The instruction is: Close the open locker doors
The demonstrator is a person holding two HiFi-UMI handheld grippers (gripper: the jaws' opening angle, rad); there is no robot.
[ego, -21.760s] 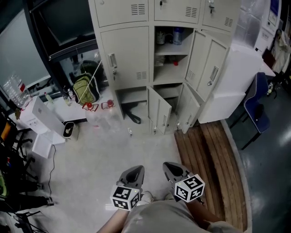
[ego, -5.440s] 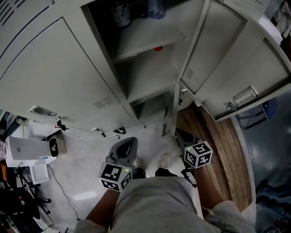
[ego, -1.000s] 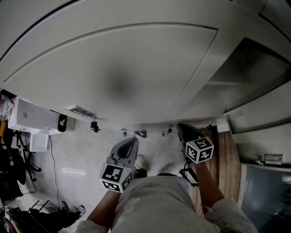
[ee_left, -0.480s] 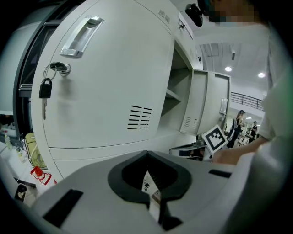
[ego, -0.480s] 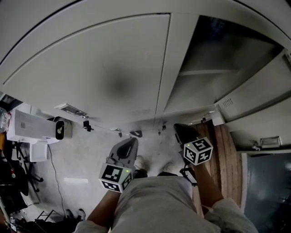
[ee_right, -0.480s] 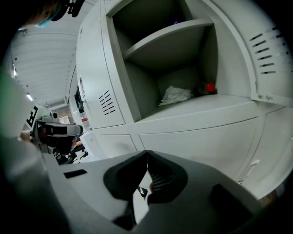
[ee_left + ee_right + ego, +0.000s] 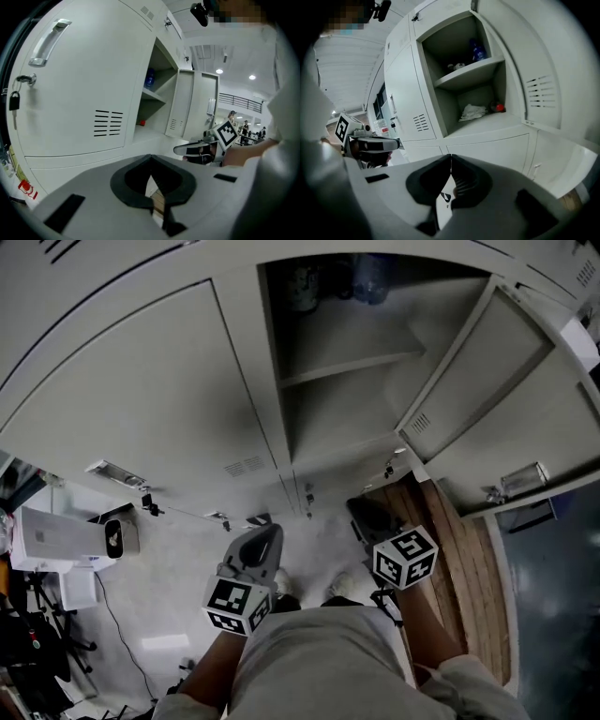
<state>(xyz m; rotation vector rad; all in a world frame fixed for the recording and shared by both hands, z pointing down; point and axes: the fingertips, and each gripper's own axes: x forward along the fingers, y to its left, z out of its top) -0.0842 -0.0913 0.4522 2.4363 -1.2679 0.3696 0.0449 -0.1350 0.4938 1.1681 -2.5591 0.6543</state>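
The locker's [image 7: 516, 70] upper shelf [image 7: 471, 70] holds a blue bottle [image 7: 477, 49]; the lower shelf [image 7: 487, 124], a white cloth [image 7: 472, 112] (small red thing [image 7: 500, 108] beside it).

The lockers [image 7: 141, 399] are smooth painted sheet metal, pale grey with a soft sheen. A door handle [image 7: 48, 40] is bright polished metal. The boards [image 7: 464, 559] beside them are brown wood with visible grain. The floor [image 7: 178, 587] is smooth, pale and slightly glossy. The left hand-held gripper [image 7: 151, 161] and right hand-held gripper [image 7: 450, 159] are matt grey plastic with black ribbed pads [image 7: 464, 180].
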